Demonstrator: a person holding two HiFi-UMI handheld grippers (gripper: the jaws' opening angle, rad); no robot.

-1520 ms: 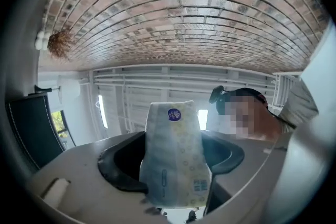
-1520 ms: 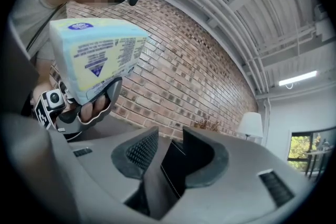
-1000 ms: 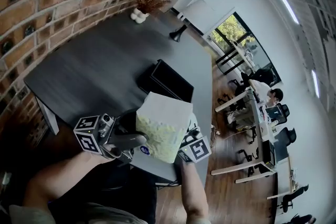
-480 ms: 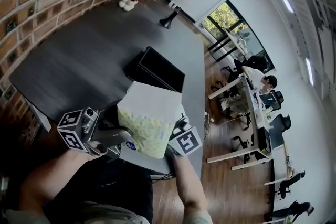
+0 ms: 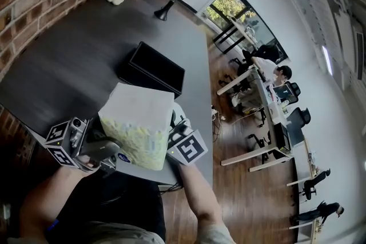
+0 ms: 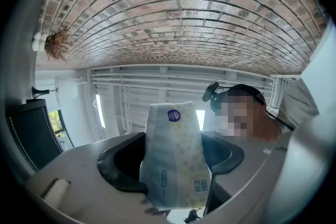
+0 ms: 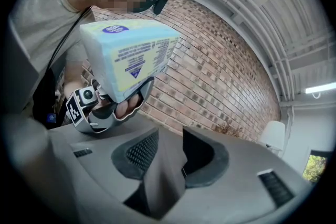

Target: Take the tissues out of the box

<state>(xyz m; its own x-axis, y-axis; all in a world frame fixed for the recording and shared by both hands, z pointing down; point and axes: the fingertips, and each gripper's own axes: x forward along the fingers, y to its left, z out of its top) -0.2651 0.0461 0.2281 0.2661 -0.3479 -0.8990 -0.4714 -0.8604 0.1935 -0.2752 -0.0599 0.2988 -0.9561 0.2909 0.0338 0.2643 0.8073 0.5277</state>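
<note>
We log soft tissue pack [image 5: 137,133]: pale yellow dotted wrap, plain white broad face turned up, round blue sticker on one end, blue print on side. Pack in air above near table edge, not resting on anything. Lower end clamped between wide-set jaws of left gripper [image 6: 176,165], rest standing up out of them, slightly tilted. We also see pale folded tissue sheet [image 7: 164,176], grey in shade, apart from pack, pinched between jaws of right gripper [image 7: 167,150].

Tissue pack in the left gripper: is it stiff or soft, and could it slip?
The tissue pack is probably soft: its wrapper looks wrinkled where the left gripper clamps it. It seems light, since one gripper holds it aloft. The glossy film may be slippery, so it could slide.
</note>
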